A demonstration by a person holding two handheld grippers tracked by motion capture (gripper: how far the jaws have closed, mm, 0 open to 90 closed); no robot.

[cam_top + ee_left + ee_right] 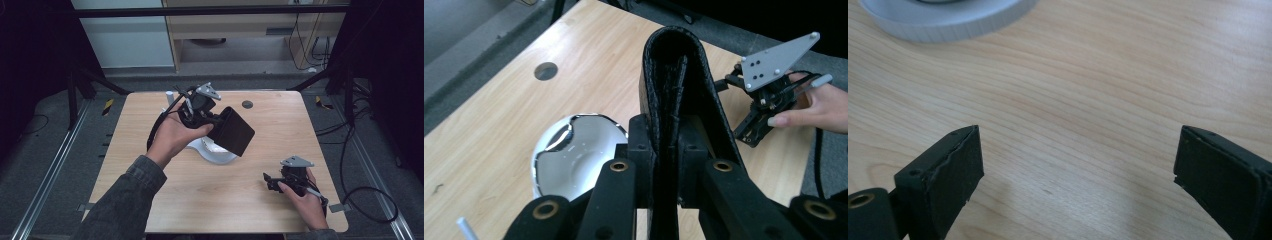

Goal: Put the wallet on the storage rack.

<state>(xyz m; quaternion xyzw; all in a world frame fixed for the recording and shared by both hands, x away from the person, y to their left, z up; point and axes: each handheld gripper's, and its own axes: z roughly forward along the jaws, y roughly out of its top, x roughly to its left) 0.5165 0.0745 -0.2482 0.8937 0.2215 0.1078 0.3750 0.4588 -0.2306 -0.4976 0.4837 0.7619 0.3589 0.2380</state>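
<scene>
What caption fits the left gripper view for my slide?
Left gripper clamps a folded black leather case above the white dish.

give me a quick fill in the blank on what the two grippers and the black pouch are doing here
1. The left gripper is shut on a folded ____ leather pouch.
2. The right gripper has its jaws ____, with nothing between them.
3. Below the raised pouch, a ____ round dish sits on the wooden table.
4. The right gripper is low over the ____.

Missing words: black; open; white; table
</scene>
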